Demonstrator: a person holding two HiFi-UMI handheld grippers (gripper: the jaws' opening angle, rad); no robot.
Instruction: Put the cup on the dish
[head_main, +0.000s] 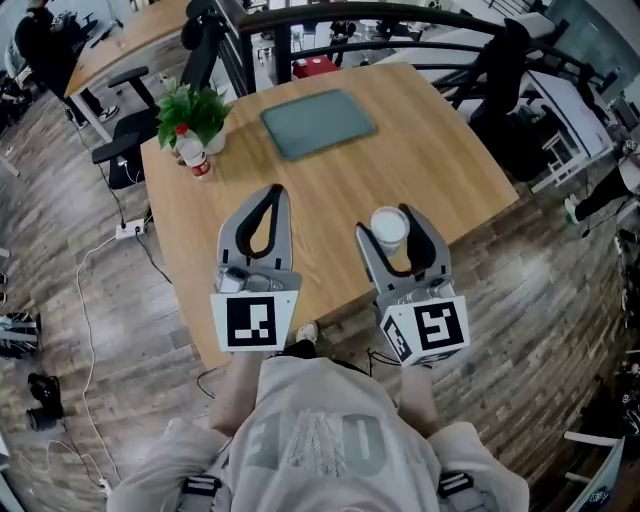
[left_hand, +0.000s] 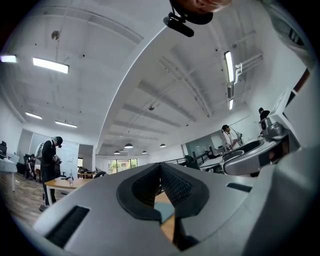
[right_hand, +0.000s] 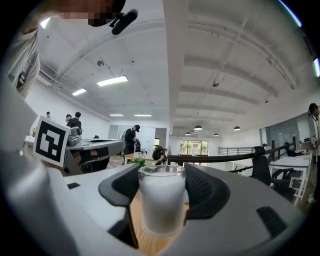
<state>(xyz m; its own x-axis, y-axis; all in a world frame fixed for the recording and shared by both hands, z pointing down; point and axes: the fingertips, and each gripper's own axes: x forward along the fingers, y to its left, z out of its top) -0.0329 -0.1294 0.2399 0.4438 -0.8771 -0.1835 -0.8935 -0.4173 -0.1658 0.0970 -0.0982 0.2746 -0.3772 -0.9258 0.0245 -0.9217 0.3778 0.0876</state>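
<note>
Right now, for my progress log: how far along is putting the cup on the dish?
Done: the right tongs are closed on the cup. In hand: the carry, though whether the cup is off the wood isn't clear. Left to do: reach the empty dish across the table and set the cup down on it. The left tongs are shut and empty.

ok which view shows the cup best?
Right gripper view: the cup stands side-on, centre frame, clamped in the right gripper. Head view shows just its top from above; left gripper view doesn't show it.
</note>
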